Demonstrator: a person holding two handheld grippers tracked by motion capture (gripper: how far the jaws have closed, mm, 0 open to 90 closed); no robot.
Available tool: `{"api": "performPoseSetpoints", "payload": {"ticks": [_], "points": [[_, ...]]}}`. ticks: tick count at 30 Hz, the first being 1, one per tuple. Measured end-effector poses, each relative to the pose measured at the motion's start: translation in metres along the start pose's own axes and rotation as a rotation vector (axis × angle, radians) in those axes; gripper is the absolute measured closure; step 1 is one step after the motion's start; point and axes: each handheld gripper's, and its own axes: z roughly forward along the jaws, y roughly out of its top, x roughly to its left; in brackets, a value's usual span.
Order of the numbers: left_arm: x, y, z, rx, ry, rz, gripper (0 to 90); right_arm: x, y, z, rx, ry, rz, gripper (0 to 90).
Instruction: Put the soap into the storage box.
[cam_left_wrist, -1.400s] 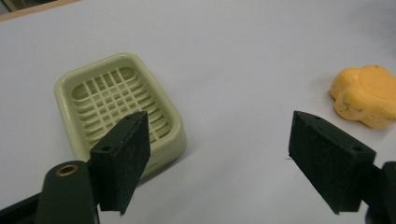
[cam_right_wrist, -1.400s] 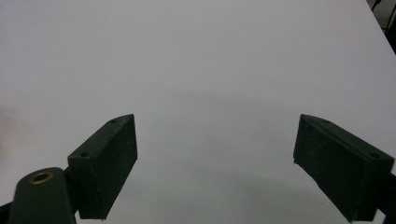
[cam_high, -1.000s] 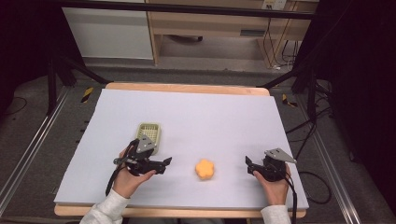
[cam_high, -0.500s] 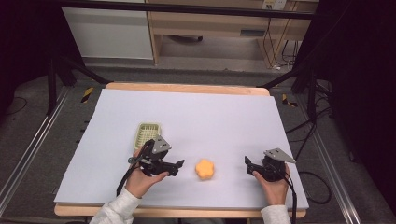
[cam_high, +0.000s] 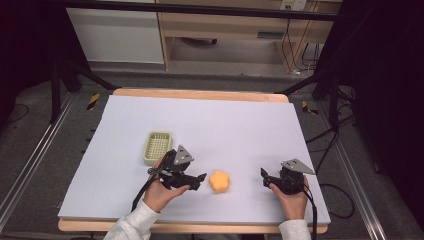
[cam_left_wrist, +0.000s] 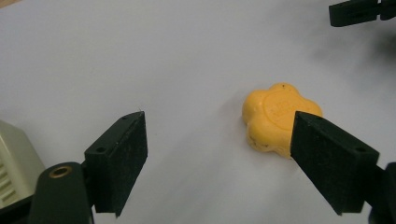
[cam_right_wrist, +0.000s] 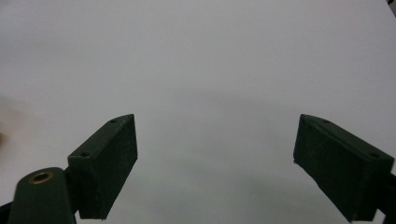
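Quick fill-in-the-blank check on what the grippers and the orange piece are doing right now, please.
1. The left gripper has its jaws ____.
2. The orange piece lies on the table between the two ____.
3. The green basket sits on the ____ gripper's side.
4. The right gripper holds ____.

Missing words: open; grippers; left; nothing
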Motion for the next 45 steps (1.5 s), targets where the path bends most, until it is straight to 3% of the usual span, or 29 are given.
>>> {"api": "performPoseSetpoints", "payload": {"ticks": [25, 31, 45], "points": [[-0.022, 0.01, 0.019, 0.042, -0.043, 0.044, 17.1, 0.001, 0.001, 0.001, -0.035, -0.001, 0.022, 13.4], [-0.03, 0.014, 0.025, 0.055, -0.056, 0.064, 16.3, 0.002, -0.005, 0.007, 0.001, 0.005, 0.009, 13.4], [-0.041, 0.018, 0.044, 0.096, -0.072, 0.088, 15.4, 0.002, -0.006, 0.006, -0.019, 0.012, 0.018, 13.7]]}}
